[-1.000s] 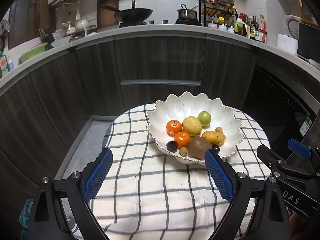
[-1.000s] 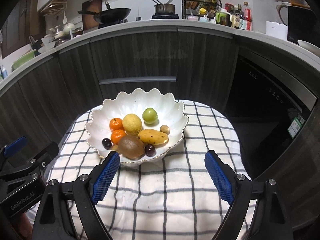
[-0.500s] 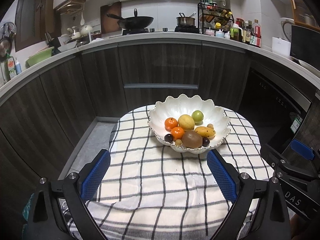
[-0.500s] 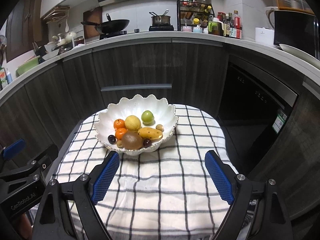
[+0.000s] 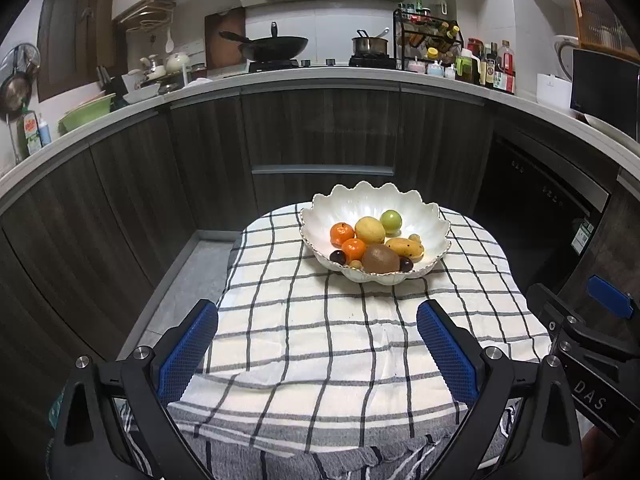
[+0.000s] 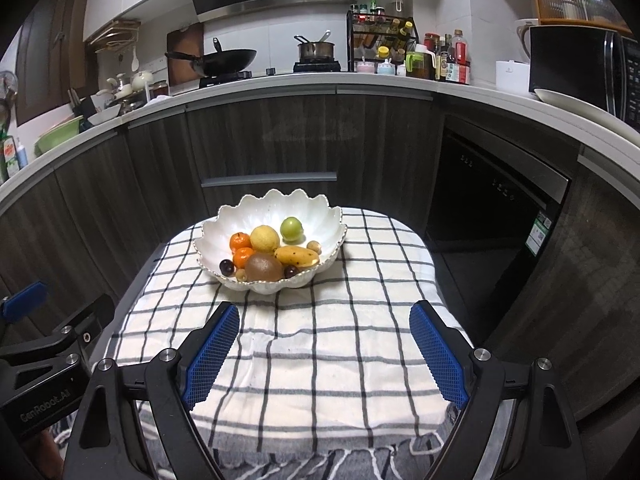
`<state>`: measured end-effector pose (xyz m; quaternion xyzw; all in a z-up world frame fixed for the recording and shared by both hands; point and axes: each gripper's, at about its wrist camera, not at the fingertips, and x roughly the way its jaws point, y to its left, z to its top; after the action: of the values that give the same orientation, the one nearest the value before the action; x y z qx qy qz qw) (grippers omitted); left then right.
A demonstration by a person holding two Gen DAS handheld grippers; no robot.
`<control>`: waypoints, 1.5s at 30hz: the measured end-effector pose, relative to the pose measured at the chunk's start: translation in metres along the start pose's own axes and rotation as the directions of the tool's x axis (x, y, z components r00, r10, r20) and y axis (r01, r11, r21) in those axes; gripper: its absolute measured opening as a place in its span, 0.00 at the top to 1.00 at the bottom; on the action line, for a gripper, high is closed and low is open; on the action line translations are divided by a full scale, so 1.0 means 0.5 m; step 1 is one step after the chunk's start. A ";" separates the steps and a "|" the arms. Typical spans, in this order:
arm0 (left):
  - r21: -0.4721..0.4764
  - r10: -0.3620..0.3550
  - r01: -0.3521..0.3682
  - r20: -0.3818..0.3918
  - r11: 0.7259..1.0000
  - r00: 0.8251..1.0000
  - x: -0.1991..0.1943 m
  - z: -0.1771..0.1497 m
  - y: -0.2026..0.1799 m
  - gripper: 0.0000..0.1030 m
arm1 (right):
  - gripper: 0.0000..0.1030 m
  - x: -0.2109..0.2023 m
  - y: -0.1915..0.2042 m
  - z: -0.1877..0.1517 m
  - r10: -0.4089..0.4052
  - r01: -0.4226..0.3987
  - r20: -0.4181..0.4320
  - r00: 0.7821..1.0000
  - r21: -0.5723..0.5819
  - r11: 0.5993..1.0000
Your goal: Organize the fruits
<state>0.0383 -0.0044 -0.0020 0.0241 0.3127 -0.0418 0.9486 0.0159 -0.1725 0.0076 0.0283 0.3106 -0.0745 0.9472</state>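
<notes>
A white scalloped bowl (image 5: 434,224) sits upright at the far end of a checked cloth (image 5: 320,320), holding the fruits: two oranges (image 5: 342,234) at left, a lemon (image 5: 370,230) and green fruit (image 5: 391,221) behind, a brown kiwi (image 5: 380,259) in front, a speckled yellow mango (image 5: 406,247) at right, and dark plums (image 5: 337,256) along the near rim.

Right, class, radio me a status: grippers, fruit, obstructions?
Left gripper and right gripper open, empty. Fruit all in white bowl on checked cloth. Nothing between grippers and bowl.
</notes>
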 end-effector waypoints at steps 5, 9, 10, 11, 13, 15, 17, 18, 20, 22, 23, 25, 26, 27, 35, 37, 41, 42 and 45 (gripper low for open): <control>-0.004 -0.001 0.001 0.012 1.000 1.000 -0.023 -0.016 0.002 0.02 | 0.15 -0.026 -0.001 -0.022 -0.002 0.002 0.008 1.000 0.005 1.000; -0.002 -0.001 0.001 0.018 1.000 1.000 -0.043 -0.025 0.003 0.02 | 0.15 -0.037 -0.006 -0.033 0.001 -0.001 0.001 1.000 0.014 1.000; 0.000 0.000 0.000 0.021 1.000 1.000 -0.049 -0.028 0.003 0.02 | 0.15 -0.040 -0.007 -0.035 0.002 -0.002 0.001 1.000 0.015 1.000; 0.002 0.000 0.000 0.023 1.000 1.000 -0.054 -0.031 0.002 0.02 | 0.15 -0.042 -0.009 -0.036 0.002 -0.002 0.002 1.000 0.016 1.000; 0.003 0.004 -0.004 0.029 1.000 1.000 -0.062 -0.034 0.003 0.02 | 0.15 -0.048 -0.011 -0.039 0.002 -0.002 0.005 1.000 0.016 1.000; 0.003 0.005 -0.005 0.030 1.000 1.000 -0.068 -0.037 0.003 0.02 | 0.15 -0.053 -0.012 -0.042 0.004 -0.004 0.007 1.000 0.016 1.000; 0.005 0.007 -0.007 0.032 1.000 0.999 -0.072 -0.038 0.002 0.02 | 0.15 -0.058 -0.012 -0.045 0.006 -0.006 0.010 1.000 0.015 1.000; 0.006 0.008 -0.008 0.034 1.000 0.999 -0.074 -0.038 0.001 0.02 | 0.14 -0.059 -0.012 -0.045 0.006 -0.007 0.010 1.000 0.014 1.000; 0.008 0.008 -0.009 0.036 1.000 0.999 -0.076 -0.039 -0.001 0.01 | 0.14 -0.061 -0.012 -0.046 0.006 -0.006 0.010 1.000 0.014 1.000; 0.008 0.009 -0.010 0.035 1.000 0.999 -0.076 -0.039 -0.001 0.01 | 0.14 -0.061 -0.012 -0.046 0.006 -0.006 0.010 1.000 0.014 1.000; 0.007 0.008 -0.008 0.034 1.000 0.999 -0.076 -0.039 -0.001 0.01 | 0.14 -0.062 -0.013 -0.047 0.005 -0.005 0.011 1.000 0.015 1.000; 0.010 0.005 -0.005 0.034 1.000 0.999 -0.078 -0.039 -0.003 0.01 | 0.14 -0.064 -0.014 -0.049 0.004 -0.005 0.011 1.000 0.016 1.000; 0.011 0.004 -0.004 0.034 1.000 0.999 -0.079 -0.039 -0.004 0.01 | 0.14 -0.065 -0.015 -0.050 0.004 -0.004 0.012 1.000 0.017 1.000; 0.012 0.002 -0.003 0.034 1.000 0.999 -0.079 -0.038 -0.004 0.01 | 0.14 -0.065 -0.016 -0.050 0.004 -0.004 0.011 1.000 0.017 1.000; 0.010 0.002 -0.002 0.034 1.000 0.999 -0.079 -0.036 -0.001 0.01 | 0.14 -0.064 -0.015 -0.052 0.006 -0.006 0.008 1.000 0.015 1.000; 0.009 0.002 -0.002 0.031 1.000 1.000 -0.078 -0.036 0.000 0.01 | 0.14 -0.063 -0.014 -0.053 0.007 -0.007 0.006 1.000 0.014 1.000; 0.010 0.000 0.000 0.030 1.000 1.000 -0.075 -0.037 0.000 0.01 | 0.14 -0.061 -0.013 -0.052 0.008 -0.008 0.005 1.000 0.013 1.000; 0.010 -0.003 0.003 0.029 1.000 1.000 -0.074 -0.037 0.000 0.01 | 0.14 -0.061 -0.013 -0.053 0.007 -0.008 0.005 1.000 0.013 1.000; 0.010 -0.005 0.004 0.027 1.000 1.000 -0.072 -0.038 0.001 0.01 | 0.14 -0.061 -0.014 -0.053 0.007 -0.007 0.005 1.000 0.011 1.000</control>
<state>-0.0018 -0.0003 0.0040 0.0273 0.2997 -0.0458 0.9525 -0.0250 -0.1728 0.0045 0.0347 0.3075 -0.0728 0.9481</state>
